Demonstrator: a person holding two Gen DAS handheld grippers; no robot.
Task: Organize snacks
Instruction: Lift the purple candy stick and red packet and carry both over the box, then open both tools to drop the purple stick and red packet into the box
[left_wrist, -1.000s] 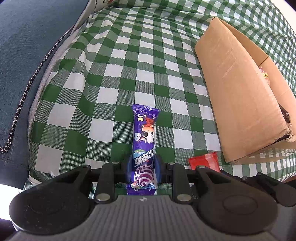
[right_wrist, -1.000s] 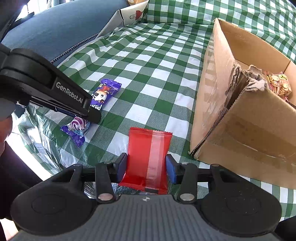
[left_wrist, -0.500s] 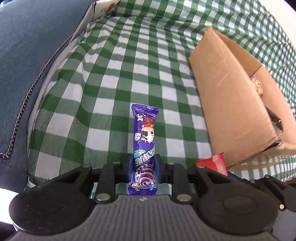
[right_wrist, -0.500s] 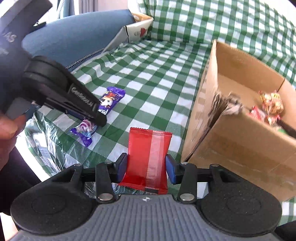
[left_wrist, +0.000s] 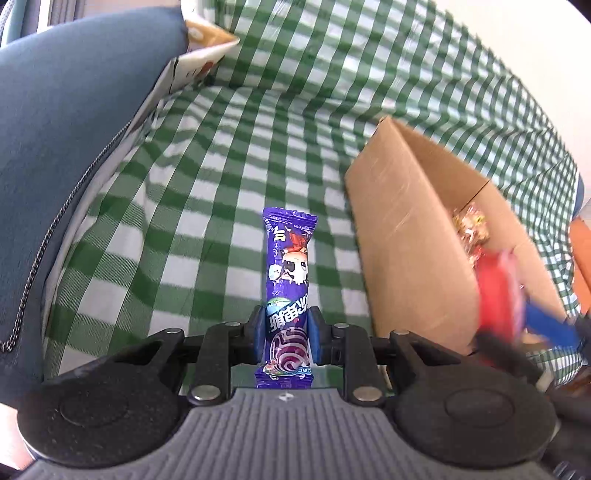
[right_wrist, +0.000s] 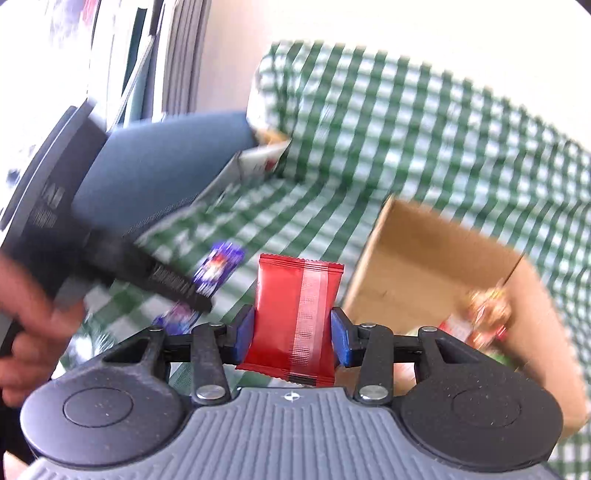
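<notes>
Purple snack (left_wrist: 286, 280) clamped in left jaws, tilted downward; red packet (right_wrist: 295, 317) clamped in right jaws.

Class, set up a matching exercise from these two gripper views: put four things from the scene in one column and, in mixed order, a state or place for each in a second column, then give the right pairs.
Things:
1. purple snack packet
2. red snack packet
3. cardboard box
4. checked cloth

States or places:
A. open-topped, wrapped snacks inside
B. clamped in the right gripper
C. spread under the box
D. clamped in the left gripper

Pairs: 1-D, 2-B, 3-A, 4-C
</notes>
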